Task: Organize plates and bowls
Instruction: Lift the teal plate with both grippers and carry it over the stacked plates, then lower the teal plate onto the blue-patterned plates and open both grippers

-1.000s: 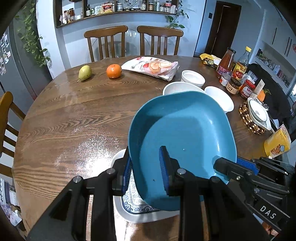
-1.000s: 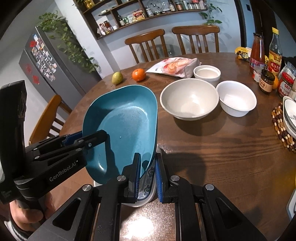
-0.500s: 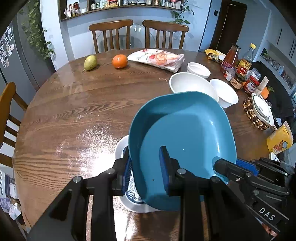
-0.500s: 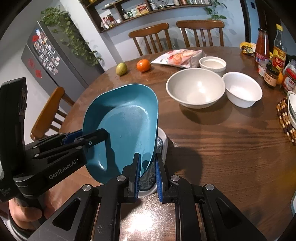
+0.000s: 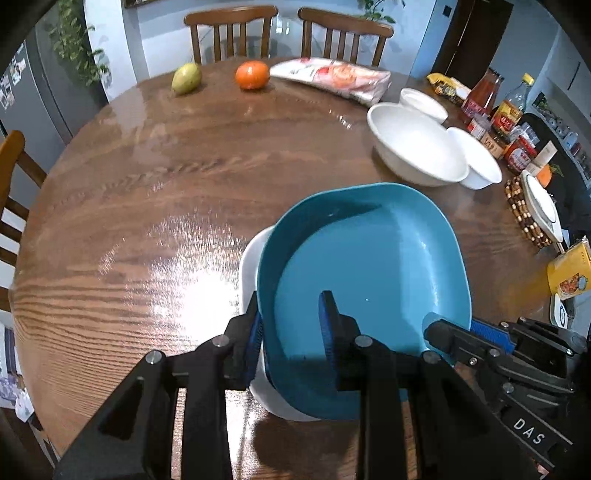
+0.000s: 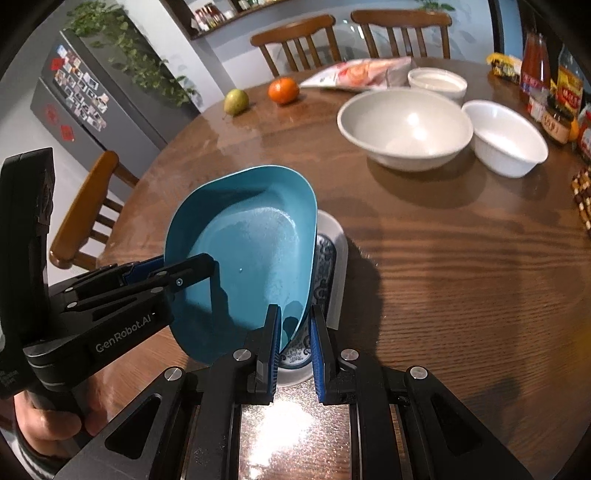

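Observation:
A blue plate (image 5: 369, 258) (image 6: 251, 251) is tilted just over a white plate with a blue pattern (image 5: 249, 258) (image 6: 332, 258) on the wooden table (image 5: 147, 166). The blue plate covers most of the white one. My left gripper (image 5: 291, 328) is shut on the blue plate's near-left rim, one pad outside and one inside. My right gripper (image 6: 294, 343) is shut on its right rim. Each gripper also shows in the other's view. Three white bowls stand at the back right: large (image 5: 417, 147) (image 6: 406, 125), medium (image 5: 480, 162) (image 6: 506, 140), small (image 5: 423, 103) (image 6: 437, 81).
A pear (image 5: 186, 77), an orange (image 5: 252, 75) and a snack bag (image 5: 332, 77) lie at the far edge. Sauce bottles and jars (image 5: 509, 122) crowd the right side, beside a beaded trivet (image 5: 524, 210) bearing a white dish. Chairs (image 5: 229, 33) ring the table. A hand (image 6: 48, 428) grips the left handle.
Both grippers have sunk with the blue plate, which now sits lower and hides more of the white patterned plate. Neither grip has changed.

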Tool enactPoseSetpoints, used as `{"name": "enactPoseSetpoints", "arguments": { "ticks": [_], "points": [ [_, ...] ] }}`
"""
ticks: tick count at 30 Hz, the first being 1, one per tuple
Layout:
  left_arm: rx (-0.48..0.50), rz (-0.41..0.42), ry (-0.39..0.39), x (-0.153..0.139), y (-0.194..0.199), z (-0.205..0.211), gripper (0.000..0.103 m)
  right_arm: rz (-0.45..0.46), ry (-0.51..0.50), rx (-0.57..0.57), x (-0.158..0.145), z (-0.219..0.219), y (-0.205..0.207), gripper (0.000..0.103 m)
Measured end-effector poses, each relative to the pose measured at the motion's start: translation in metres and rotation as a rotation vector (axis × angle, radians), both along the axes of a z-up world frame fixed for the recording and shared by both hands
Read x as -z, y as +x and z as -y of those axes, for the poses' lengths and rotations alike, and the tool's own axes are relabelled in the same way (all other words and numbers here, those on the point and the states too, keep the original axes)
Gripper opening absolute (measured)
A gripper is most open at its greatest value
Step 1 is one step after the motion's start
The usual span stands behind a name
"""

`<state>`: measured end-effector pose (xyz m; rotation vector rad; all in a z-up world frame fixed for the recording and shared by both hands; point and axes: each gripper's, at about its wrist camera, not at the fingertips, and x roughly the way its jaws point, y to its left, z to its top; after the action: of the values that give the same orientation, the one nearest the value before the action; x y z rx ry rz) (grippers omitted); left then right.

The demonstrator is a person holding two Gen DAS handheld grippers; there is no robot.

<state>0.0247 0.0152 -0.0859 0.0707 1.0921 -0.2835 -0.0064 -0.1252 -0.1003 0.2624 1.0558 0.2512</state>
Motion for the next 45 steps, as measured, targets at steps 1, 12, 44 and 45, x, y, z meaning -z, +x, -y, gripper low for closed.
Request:
{"name": "enactPoseSetpoints", "arguments": {
  "ticks": [1,12,44,45],
  "points": [
    [-0.001,-0.009,0.004,0.004,0.002,-0.001,0.027,-0.012,0.002,0.0,0.003,-0.001,0.002,0.017],
    [0.024,-0.04,0.04,0.019,0.009,0.001,0.026,-0.088,-0.021,0.011,0.027,-0.008,0.013,0.017],
    [0.027,0.034,0.059,-0.001,0.003,0.001,0.067,-0.02,-0.112,0.049,0.008,-0.014,0.007,0.043],
    [0.025,0.034,0.059,-0.001,0.003,0.002,0.07,-0.013,-0.111,0.055,0.007,-0.012,0.006,0.043]
  ]
}}
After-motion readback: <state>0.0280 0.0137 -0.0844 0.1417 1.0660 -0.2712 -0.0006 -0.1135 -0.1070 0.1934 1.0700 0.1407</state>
